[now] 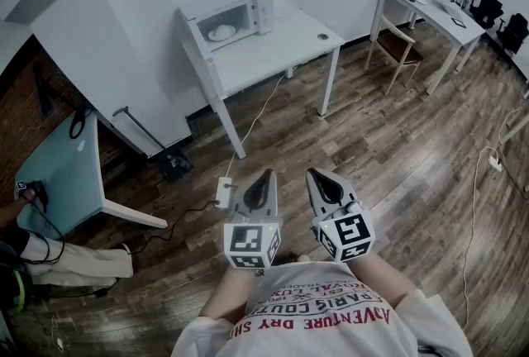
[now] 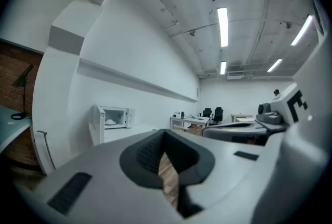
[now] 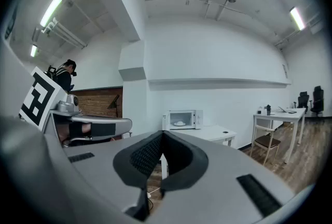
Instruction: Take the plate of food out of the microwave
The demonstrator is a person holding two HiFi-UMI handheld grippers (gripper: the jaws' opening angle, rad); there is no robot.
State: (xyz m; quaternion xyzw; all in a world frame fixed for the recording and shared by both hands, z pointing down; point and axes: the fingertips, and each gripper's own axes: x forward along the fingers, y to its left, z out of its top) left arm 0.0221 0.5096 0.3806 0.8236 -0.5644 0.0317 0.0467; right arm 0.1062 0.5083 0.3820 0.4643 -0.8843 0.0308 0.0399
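Observation:
The white microwave [image 1: 234, 19] stands at the left end of a white table [image 1: 285, 43] across the room, its door swung open. Inside it lies a white plate of food [image 1: 221, 32]. The microwave [image 2: 115, 117] and plate [image 2: 111, 122] appear small and distant in the left gripper view, and likewise the microwave [image 3: 181, 119] and plate [image 3: 179, 124] in the right gripper view. My left gripper [image 1: 266, 176] and right gripper [image 1: 319, 176] are held side by side close to my chest, well short of the table. Both are shut with nothing between the jaws.
Wooden floor lies between me and the table. A power strip [image 1: 223, 191] and its cable lie on the floor ahead. A teal table [image 1: 64, 173] and a seated person [image 1: 70, 260] are at the left. A second desk [image 1: 430, 8] with a chair [image 1: 401, 45] stands far right.

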